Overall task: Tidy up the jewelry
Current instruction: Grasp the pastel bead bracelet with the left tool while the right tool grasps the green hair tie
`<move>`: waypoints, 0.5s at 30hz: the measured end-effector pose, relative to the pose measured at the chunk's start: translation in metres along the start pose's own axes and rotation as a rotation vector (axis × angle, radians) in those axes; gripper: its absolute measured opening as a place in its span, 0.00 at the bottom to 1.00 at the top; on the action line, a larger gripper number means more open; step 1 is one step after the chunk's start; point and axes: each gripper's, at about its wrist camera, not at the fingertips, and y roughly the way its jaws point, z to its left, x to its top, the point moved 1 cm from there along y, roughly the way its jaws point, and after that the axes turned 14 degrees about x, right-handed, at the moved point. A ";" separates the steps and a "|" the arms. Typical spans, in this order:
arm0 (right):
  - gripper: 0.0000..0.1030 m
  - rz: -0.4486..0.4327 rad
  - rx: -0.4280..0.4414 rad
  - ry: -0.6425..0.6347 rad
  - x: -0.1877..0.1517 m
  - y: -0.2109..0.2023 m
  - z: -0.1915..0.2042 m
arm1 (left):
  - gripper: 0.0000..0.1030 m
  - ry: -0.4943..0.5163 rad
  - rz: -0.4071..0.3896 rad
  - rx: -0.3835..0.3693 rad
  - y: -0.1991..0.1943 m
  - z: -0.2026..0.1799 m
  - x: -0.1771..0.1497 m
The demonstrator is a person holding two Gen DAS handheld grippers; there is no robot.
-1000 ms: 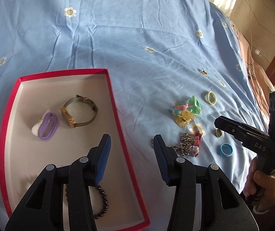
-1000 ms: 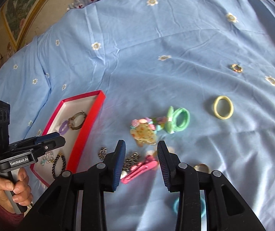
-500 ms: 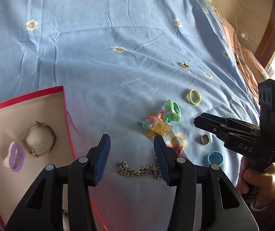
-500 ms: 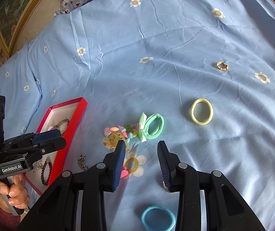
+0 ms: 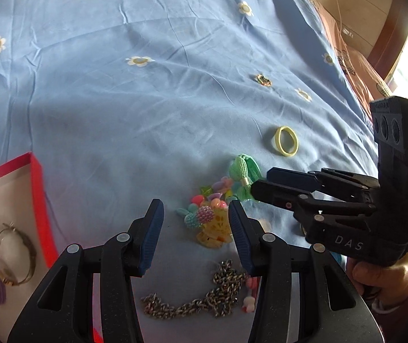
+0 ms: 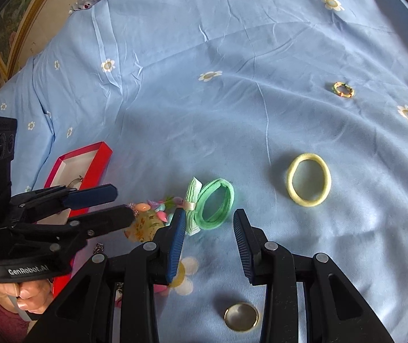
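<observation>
left claw (image 5: 195,220) agape, right claw (image 6: 208,230) agape

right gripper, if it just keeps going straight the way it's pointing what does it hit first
Most likely the green hair tie. The right gripper is open and empty, and the tie lies on the blue bedsheet just ahead, between its fingertip lines. The yellow hair tie sits off to the right. Depth is hard to judge here.

Only two bits of readable text here: the right hand-held gripper (image 5: 257,184) has "DAS" in light letters on its black body. The left hand-held gripper (image 6: 122,204) says "GenRobot.AI" in white on its lower edge.
</observation>
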 end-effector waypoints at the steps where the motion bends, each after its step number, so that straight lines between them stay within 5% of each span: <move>1: 0.35 0.007 0.000 0.000 0.001 0.003 0.000 | 0.43 0.011 0.005 -0.005 0.003 -0.002 0.000; 5: 0.29 0.029 0.001 -0.005 0.000 0.013 -0.001 | 0.11 0.015 0.007 -0.055 0.005 -0.004 -0.001; 9: 0.00 0.015 -0.015 -0.021 0.001 0.012 0.002 | 0.11 0.002 -0.015 -0.045 -0.003 0.001 -0.004; 15: 0.00 -0.014 -0.025 -0.052 0.001 0.000 0.013 | 0.11 -0.062 -0.050 -0.048 -0.026 0.019 -0.017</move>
